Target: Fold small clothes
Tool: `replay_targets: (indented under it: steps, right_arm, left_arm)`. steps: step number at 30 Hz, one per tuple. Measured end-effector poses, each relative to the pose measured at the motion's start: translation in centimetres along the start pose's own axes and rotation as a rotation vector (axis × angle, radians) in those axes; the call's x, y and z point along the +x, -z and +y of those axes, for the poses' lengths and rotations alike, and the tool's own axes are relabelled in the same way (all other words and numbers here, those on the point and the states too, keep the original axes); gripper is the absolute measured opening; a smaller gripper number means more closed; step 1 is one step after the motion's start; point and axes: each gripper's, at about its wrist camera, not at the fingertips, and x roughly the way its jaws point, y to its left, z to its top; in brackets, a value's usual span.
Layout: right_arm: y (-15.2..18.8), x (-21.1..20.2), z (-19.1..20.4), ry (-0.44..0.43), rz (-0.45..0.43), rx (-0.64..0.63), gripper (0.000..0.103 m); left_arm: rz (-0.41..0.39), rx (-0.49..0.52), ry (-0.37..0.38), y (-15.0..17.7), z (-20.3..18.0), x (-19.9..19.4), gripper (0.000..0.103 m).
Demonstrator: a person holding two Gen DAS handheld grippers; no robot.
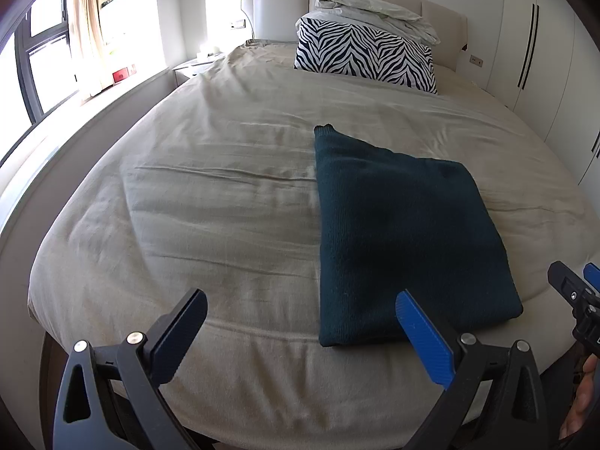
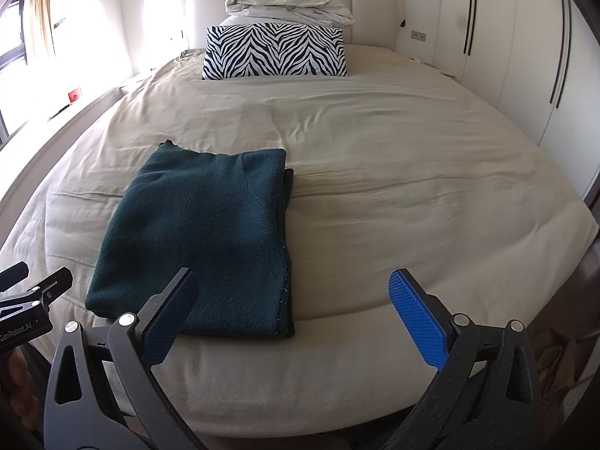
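Folded sweater (image 2: pixel 202 240) lies between both grippers (jaws spread).

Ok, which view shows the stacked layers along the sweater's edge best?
The right wrist view: the dark green sweater shows its layered right edge clearly. The left wrist view shows the sweater darker, with that edge indistinct.
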Motion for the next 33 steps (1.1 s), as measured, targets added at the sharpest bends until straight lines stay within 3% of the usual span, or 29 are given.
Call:
replay_targets:
  steps: [33]
  right_arm:
    - [0.12,-0.01,0.01,-0.002,0.002,0.002,0.103]
  left_arm:
    - [0.003,0.001,0.003,0.27,-0.03,0.11,0.103]
